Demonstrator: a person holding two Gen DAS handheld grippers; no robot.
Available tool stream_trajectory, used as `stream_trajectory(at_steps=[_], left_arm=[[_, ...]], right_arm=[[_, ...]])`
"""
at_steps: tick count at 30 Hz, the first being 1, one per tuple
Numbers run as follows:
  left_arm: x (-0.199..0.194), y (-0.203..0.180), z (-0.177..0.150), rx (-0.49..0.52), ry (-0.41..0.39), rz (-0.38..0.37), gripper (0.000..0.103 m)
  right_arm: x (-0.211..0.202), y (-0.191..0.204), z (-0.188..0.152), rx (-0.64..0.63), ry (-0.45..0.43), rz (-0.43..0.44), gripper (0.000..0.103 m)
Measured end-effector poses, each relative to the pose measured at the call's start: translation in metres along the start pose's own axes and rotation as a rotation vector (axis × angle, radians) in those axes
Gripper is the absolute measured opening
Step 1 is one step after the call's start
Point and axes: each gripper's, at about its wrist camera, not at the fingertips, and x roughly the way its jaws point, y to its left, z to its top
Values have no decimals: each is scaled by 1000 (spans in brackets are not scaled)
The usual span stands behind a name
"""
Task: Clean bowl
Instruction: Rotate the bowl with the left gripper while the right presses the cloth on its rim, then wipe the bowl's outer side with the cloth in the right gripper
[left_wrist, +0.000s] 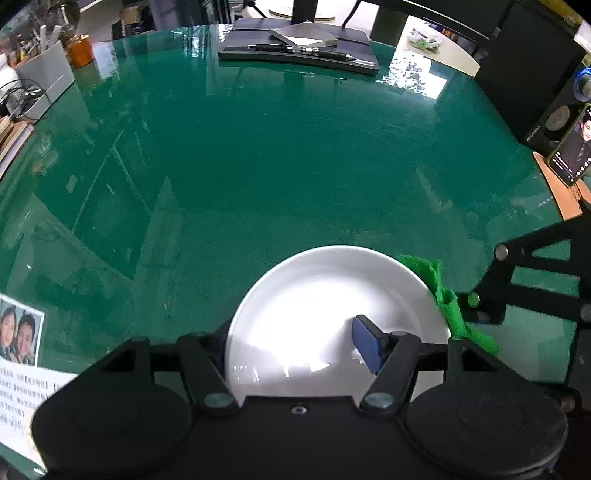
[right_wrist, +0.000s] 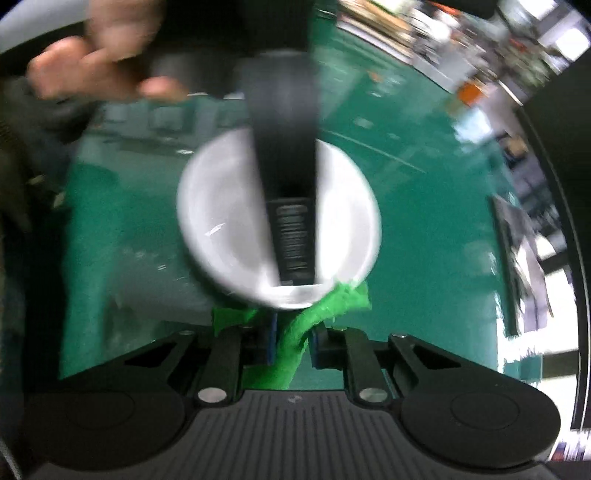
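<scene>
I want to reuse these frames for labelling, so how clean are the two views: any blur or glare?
Left wrist view: sharp, but glare washes out the bowl floor and reflections streak the table. Right wrist view: motion-blurred throughout, bowl rim smeared, green cloth readable.

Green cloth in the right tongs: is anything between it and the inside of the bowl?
Partly: the left tongs reach across the middle of the white bowl. The green cloth is beside the bowl's rim.

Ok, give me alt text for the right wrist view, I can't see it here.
The right gripper is shut on a green cloth at the near rim of a white bowl on a green table. The other gripper's black body reaches across the bowl from above, a blurred hand behind it.
</scene>
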Motion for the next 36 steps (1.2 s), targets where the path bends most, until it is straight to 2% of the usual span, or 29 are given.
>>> stream_trajectory(at_steps=[3,5,8,10,11,13,16,18,21,27,31,32,36], left_arm=[[0,-2,3,30,6,-12,63],[1,-2,5,53,15,-20,64],[0,0,6,91,16,-33,64],[-1,3,6,112,17,-43,63],[-1,6,7,126,19,-50,63],[0,10,9,162,22,-64,63],[0,17,16,204,13,-76,55],[-2,27,21,229,2,-86,37],[-5,39,21,258,-6,-120,29],[-1,43,26,316,-23,-141,27],[2,46,30,317,-18,-169,27],[3,45,31,315,-17,-171,27],[4,45,30,312,-13,-155,28]], right_arm=[[7,4,11,-26,27,14,16],[10,5,22,-9,48,78,16],[22,-1,41,-29,81,102,14],[38,-18,56,-9,108,92,12],[36,-17,53,-3,110,85,13],[54,-40,69,65,123,21,15],[65,-45,89,75,142,26,16],[65,-33,95,43,159,62,15],[79,-33,112,18,184,83,14],[117,-78,139,184,231,-13,15],[125,-76,156,140,248,39,17],[116,-66,146,122,246,62,16],[136,-86,154,121,252,74,15]])
